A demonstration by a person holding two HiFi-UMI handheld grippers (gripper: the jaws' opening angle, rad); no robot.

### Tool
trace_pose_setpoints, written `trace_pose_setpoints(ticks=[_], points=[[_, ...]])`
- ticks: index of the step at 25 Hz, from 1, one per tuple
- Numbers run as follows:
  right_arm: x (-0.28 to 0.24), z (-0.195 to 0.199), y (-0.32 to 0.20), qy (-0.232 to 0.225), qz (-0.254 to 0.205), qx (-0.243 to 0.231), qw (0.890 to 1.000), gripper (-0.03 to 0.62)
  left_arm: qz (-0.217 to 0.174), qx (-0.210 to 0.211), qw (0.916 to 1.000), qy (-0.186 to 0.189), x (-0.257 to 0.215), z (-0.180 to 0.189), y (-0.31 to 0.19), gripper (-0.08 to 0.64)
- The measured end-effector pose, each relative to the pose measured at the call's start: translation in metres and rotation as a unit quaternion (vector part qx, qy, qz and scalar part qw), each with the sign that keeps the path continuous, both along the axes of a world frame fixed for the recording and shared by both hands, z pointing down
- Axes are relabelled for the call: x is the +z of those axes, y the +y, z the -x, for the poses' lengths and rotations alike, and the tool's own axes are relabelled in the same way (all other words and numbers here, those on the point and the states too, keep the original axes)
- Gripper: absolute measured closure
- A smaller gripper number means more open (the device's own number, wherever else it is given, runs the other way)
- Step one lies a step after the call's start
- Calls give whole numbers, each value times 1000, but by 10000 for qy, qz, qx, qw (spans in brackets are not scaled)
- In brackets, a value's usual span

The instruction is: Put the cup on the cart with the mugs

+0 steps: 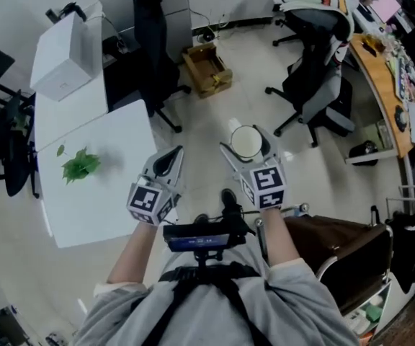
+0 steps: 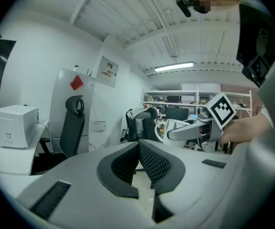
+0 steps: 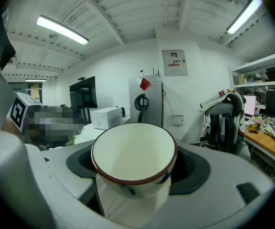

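The cup (image 3: 133, 157) sits in the right tongs (image 1: 245, 147), held in the air over the floor, mouth up and empty. It is white with a thin red-brown rim and a glossy skin, so I judge it enamel or glazed ware: stiff, fairly light, slick under the pads and liable to chip if it knocks a hard edge. The jaws stand wide, one on each side of the bowl below the rim. That is the sound place to hold it, since the wall is broadest there and the rim stays free. Whether it has a handle I cannot tell. A firm, even squeeze and a level carry should suit it, with a gentle set-down among the mugs.

The left tongs (image 2: 140, 162) are clenched on nothing, their ribbed pads pressed together.

Both forearms reach forward from the body, side by side and near each other. Each pair of tongs points a little below level. The white desk (image 1: 114, 193) lies to the left. No cart with mugs can be made out for certain in any view.
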State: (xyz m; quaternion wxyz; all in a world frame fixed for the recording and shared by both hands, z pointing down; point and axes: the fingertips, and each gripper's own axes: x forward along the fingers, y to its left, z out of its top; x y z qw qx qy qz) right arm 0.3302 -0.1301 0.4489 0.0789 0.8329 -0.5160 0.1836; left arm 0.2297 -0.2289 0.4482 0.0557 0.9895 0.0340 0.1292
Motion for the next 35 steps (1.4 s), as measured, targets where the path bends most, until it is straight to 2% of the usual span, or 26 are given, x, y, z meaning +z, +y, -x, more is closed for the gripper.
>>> trace_pose_setpoints(ticks=[10, 13, 18, 25, 29, 35], points=[[-1, 44, 61, 130, 61, 918, 9957, 174, 1, 1040, 9945, 104, -1, 19, 43, 563], [0, 56, 83, 120, 59, 1238, 9922, 173, 26, 1340, 9908, 204, -3, 22, 60, 563], [5, 82, 126, 42, 106, 1788, 9838, 175, 83, 1898, 9817, 159, 2, 29, 94, 563], [3, 118, 198, -45, 85, 2472, 9689, 174, 156, 2861, 9575, 320, 2, 36, 170, 563], [0, 146, 244, -123, -74, 2974, 9546, 175, 159, 3436, 9384, 318, 4, 46, 228, 563], [-6, 205, 312, -164, -243, 3415, 9394, 173, 57, 4106, 9113, 293, 4, 81, 318, 563]])
